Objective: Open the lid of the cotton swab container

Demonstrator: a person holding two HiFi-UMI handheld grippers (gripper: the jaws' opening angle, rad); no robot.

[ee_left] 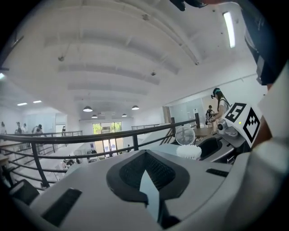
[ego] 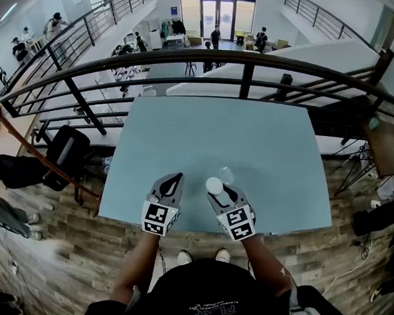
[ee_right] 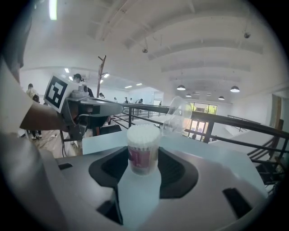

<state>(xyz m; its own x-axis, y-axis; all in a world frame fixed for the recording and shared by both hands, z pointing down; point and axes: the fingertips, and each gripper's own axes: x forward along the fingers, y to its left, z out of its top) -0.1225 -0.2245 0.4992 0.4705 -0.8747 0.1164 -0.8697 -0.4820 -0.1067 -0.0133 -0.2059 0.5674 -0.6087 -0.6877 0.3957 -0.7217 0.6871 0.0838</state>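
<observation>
The cotton swab container (ego: 214, 186) stands near the front of the pale blue table (ego: 212, 128). Its top is uncovered and shows packed white swab tips (ee_right: 143, 131). Its clear lid (ee_right: 178, 116) is tipped up and back behind it, also seen as the lid (ego: 226, 175) in the head view. My right gripper (ego: 217, 192) is shut on the container's pink-labelled body (ee_right: 142, 158), one pad on each side. My left gripper (ego: 172, 180) is a short way to the container's left, shut and empty. From the left gripper (ee_left: 146, 173) view, the swab tips (ee_left: 188, 151) and lid (ee_left: 185, 135) lie to the right.
A dark metal railing (ego: 243, 60) runs just past the table's far edge, with a lower hall and people beyond it. A black chair (ego: 67, 153) stands off the table's left side. A wooden floor (ego: 311, 254) lies under the table's front edge.
</observation>
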